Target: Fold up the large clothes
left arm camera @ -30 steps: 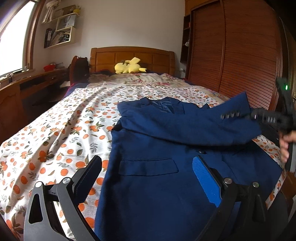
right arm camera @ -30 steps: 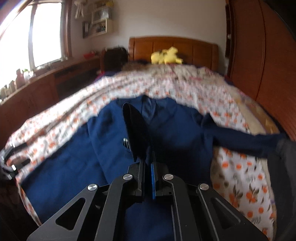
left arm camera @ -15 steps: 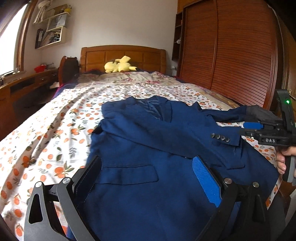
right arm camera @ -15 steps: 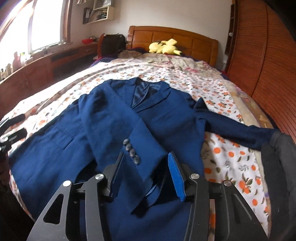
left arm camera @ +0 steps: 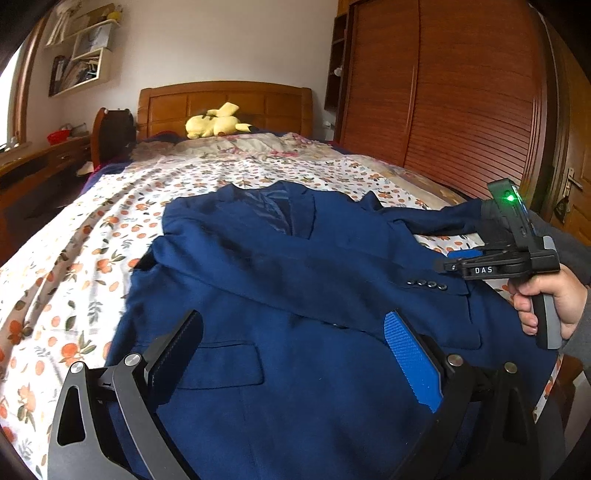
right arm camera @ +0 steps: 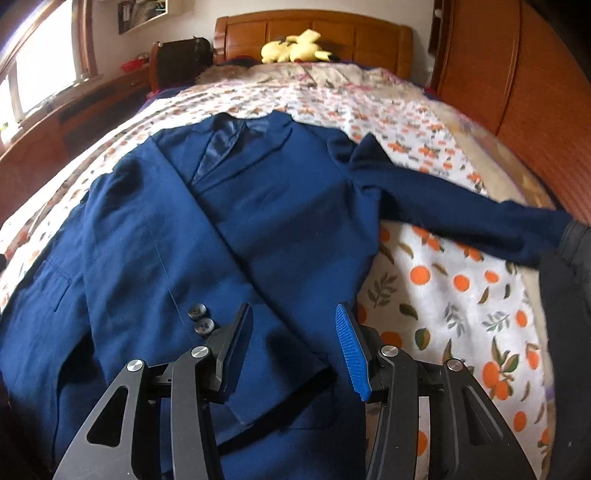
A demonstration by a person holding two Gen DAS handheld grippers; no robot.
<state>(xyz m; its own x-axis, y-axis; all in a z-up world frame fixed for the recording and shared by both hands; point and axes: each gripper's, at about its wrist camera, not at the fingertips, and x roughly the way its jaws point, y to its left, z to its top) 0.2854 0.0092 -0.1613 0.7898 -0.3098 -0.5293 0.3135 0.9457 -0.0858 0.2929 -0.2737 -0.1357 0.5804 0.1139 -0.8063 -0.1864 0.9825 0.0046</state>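
I am holding my right hand-held gripper [right arm camera: 293,343] low over the navy suit jacket [right arm camera: 229,221], which is lying face up across the foot end of the bed [right arm camera: 461,295], its collar toward the wooden headboard [right arm camera: 314,33]. The jaws are standing apart, having just been opening, and they are gripping nothing; the cuff of the jacket's folded sleeve [right arm camera: 177,266] is lying flat under and between them, with two of its buttons [right arm camera: 201,319] just beside the black finger. That sleeve is running diagonally across the jacket's front. The other sleeve [right arm camera: 461,210] is stretching out over the orange-print bedsheet [right arm camera: 443,295] toward the bed's right edge, where its end is passing behind something dark.

From my left side, I am keeping my left hand-held gripper [left arm camera: 295,350] wide open above the jacket's lower front, near the flap pocket [left arm camera: 221,363], with only cloth showing between its fingers and nothing clamped. My right hand [left arm camera: 546,306] is showing at the bed's right edge, wrapped around the handle.

A yellow plush toy [left arm camera: 214,125] is lying at the head of the bed.
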